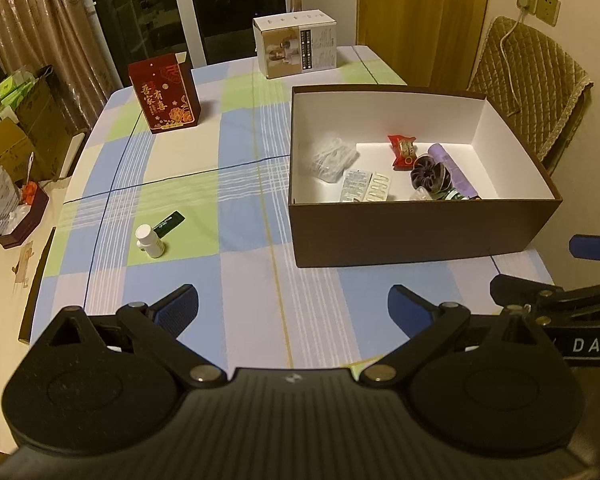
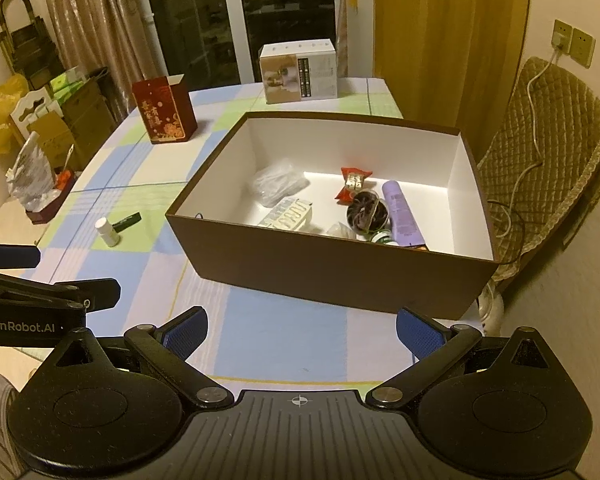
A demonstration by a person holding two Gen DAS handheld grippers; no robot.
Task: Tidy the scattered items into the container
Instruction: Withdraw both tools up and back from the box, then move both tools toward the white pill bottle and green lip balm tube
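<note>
Table: we see one table [image 1: 236, 184] under a checked cloth of blue, green and white; it carries everything below.
Container: one brown box [image 1: 420, 232] with white inner walls sits open on the right part of the table; the right wrist view [image 2: 340, 276] looks deeper into it.
Other boxes: two stand at the far side, a red carton [image 1: 164, 96] with gold lettering and a white carton [image 1: 296, 46], well apart from each other.
Chair: one quilted chair [image 2: 540, 152] stands behind the container; only the right wrist view shows its cable trailing down.
Left gripper: the left gripper [image 1: 293, 308] hovers low over the near cloth, its blue pads spread wide with nothing between them.
Right gripper: the right gripper [image 2: 302, 332] hangs just before the container's near wall, spread just as wide and empty.
Inside the container: we count one purple tube [image 2: 402, 214], one dark round packet [image 2: 366, 212], one red wrapper [image 2: 352, 184], one clear bag [image 2: 278, 184] and two pill sheets [image 1: 366, 186]; smaller bits by the near wall are too hidden to name.
Still outside: two things lie left of the container, one white bottle [image 1: 150, 240] and one dark green stick [image 1: 168, 222], just beside each other.
Seen by one view only: the left wrist view separates the two pill sheets; the right one merges them.
</note>
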